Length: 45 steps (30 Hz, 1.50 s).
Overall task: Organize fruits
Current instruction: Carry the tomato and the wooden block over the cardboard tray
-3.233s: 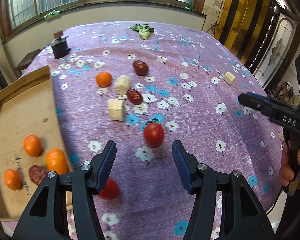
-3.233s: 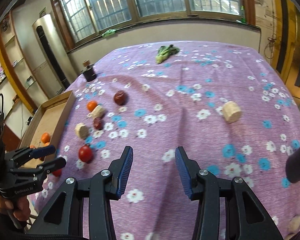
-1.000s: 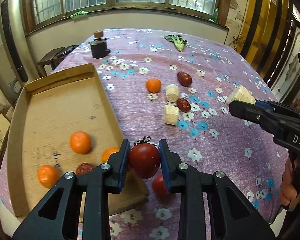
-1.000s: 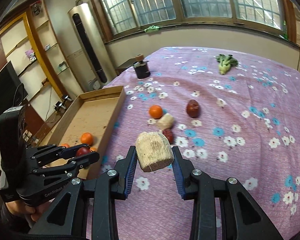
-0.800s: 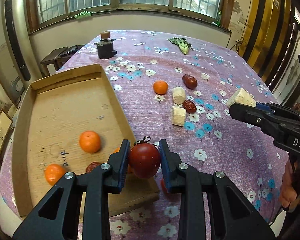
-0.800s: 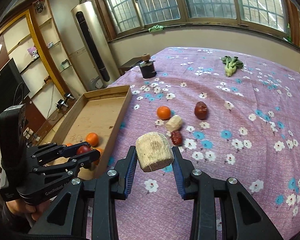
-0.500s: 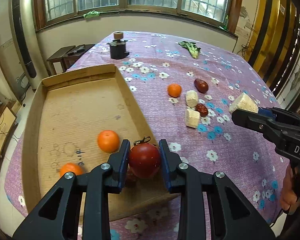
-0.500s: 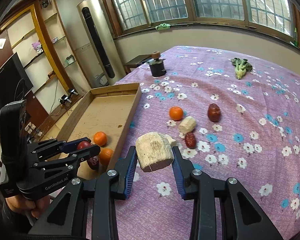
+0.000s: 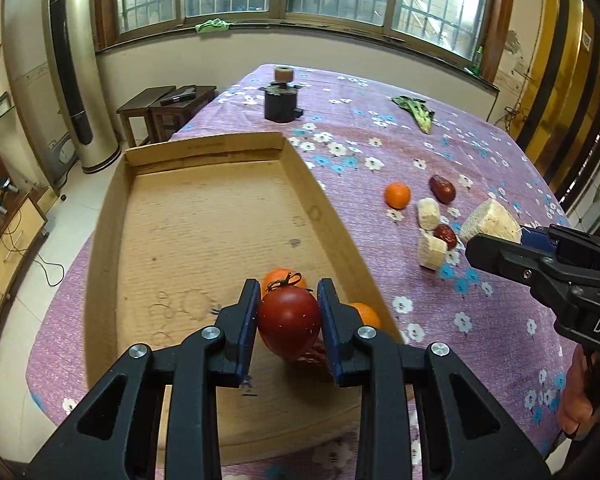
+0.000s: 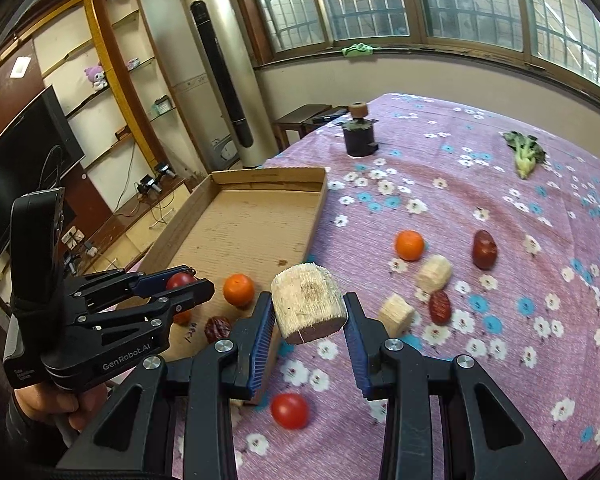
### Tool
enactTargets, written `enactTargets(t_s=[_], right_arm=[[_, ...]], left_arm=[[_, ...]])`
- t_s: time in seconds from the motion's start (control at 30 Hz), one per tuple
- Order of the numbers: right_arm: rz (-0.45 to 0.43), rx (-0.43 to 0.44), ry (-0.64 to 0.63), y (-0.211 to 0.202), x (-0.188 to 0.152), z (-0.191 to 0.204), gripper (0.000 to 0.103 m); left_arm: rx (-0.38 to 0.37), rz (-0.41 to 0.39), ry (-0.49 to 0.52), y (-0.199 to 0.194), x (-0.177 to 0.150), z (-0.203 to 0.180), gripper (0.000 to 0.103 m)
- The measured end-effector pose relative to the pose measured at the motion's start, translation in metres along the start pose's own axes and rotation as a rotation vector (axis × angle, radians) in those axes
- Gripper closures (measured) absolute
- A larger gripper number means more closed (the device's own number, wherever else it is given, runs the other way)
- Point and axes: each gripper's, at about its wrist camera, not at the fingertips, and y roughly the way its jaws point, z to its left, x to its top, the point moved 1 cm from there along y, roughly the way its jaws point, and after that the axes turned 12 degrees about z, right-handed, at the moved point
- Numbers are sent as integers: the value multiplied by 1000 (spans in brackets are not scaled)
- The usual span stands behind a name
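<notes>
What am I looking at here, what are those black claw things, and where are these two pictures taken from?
Those are two hand-held grippers, not a robot arm: a person squeezes one in each hand, and each carries a wide-angle camera looking out along its two fingers. One picture comes from the left gripper, the other from the right gripper, and each view also catches the other tool from the side.

The left gripper is shut on a red tomato, held over a shallow cardboard tray that already has oranges and a dark red date in it. The right gripper is shut on a pale cut chunk, perhaps sugarcane.

On the purple flowered tablecloth lie another orange, two more pale chunks, two dates, a second tomato, a leafy green and a small black device.
</notes>
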Motion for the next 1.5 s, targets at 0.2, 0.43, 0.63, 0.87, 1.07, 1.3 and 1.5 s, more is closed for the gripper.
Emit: enactTargets(t_s=[0.2,0.43,0.63,0.87,1.07,1.3,1.5], right_arm=[[15,18,-29,15,13,17,68],[32,46,-36,37,30,27,68],[53,64,-41,62,47,36,68],[103,77,-57,99,61,48,68],[148,62,-91,126,66,57,68],[204,49,-116,150,65,60,68],[211,23,-139,151,65,62,66]], left_arm=[[14,-4,-41,0,3,23,76],[35,-14,-102,0,12,55,76],[39,4,-145,10,17,76,76],[52,44,-158,28,17,82,76],[51,77,-153,37,16,83,76],[71,118,-142,45,17,81,76],[120,159,-141,51,16,78,76]])
